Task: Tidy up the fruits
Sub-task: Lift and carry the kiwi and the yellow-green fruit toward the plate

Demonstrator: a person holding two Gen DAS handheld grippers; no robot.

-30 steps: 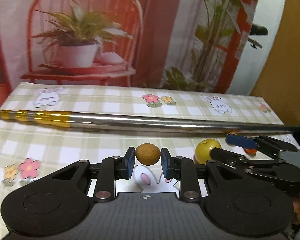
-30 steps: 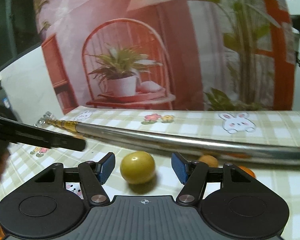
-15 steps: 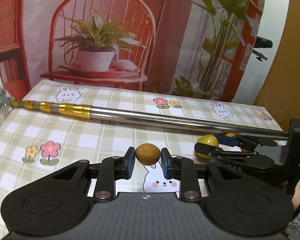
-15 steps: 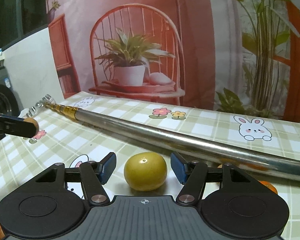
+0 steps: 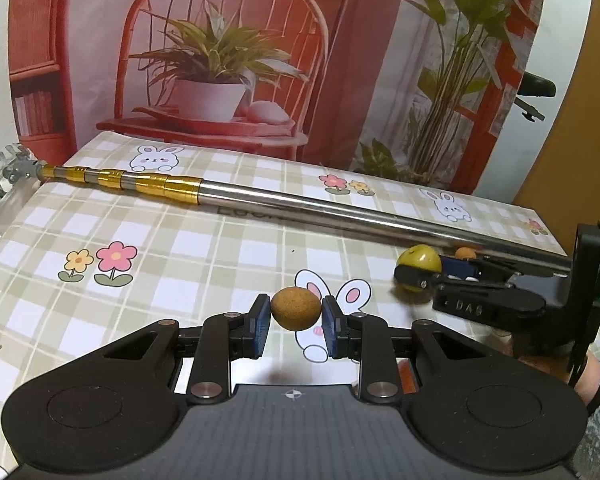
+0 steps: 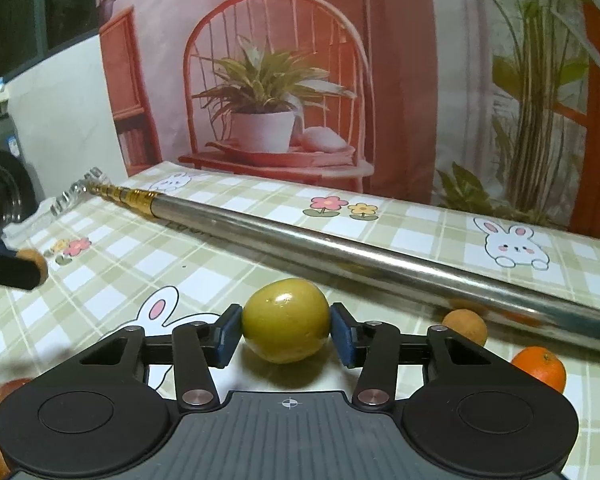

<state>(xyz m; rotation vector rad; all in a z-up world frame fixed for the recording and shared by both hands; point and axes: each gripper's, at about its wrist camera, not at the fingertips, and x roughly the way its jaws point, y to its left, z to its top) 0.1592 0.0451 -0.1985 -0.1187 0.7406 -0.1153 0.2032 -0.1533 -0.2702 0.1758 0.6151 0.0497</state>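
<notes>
In the left wrist view, the left tool (image 5: pixel 296 315) sits at the lower centre of the frame with its blue pads (image 5: pixel 261 319) pressed against either side of a small brown round fruit (image 5: pixel 296 314), holding it just above the checked counter (image 5: pixel 188 256) and over a printed rabbit. A long telescopic metal pole (image 5: pixel 300 208) with gold bands lies across the counter from the upper left toward the right edge, ending in a rake-like head at the far left. At the right of the frame the right tool (image 5: pixel 420 270) reaches in from the side, closed on a yellow-green fruit (image 5: pixel 419 258) just in front of the pole, and a small orange-brown fruit (image 5: pixel 465 253) shows behind it beside the pole. In the right wrist view, the right tool (image 6: pixel 286 332) at the lower centre has both blue pads (image 6: pixel 227 334) tight against the yellow-green fruit (image 6: pixel 286 320), which fills the gap between them. The pole (image 6: pixel 340 248) runs diagonally from the upper left to the right edge behind it. To the right, a small orange-brown fruit (image 6: pixel 465 326) lies touching the pole's near side, and an orange (image 6: pixel 540 368) rests nearer the lower right. At the left edge, one finger of the left tool (image 6: pixel 28 266) appears with its brown fruit (image 6: pixel 33 257) peeking out.
</notes>
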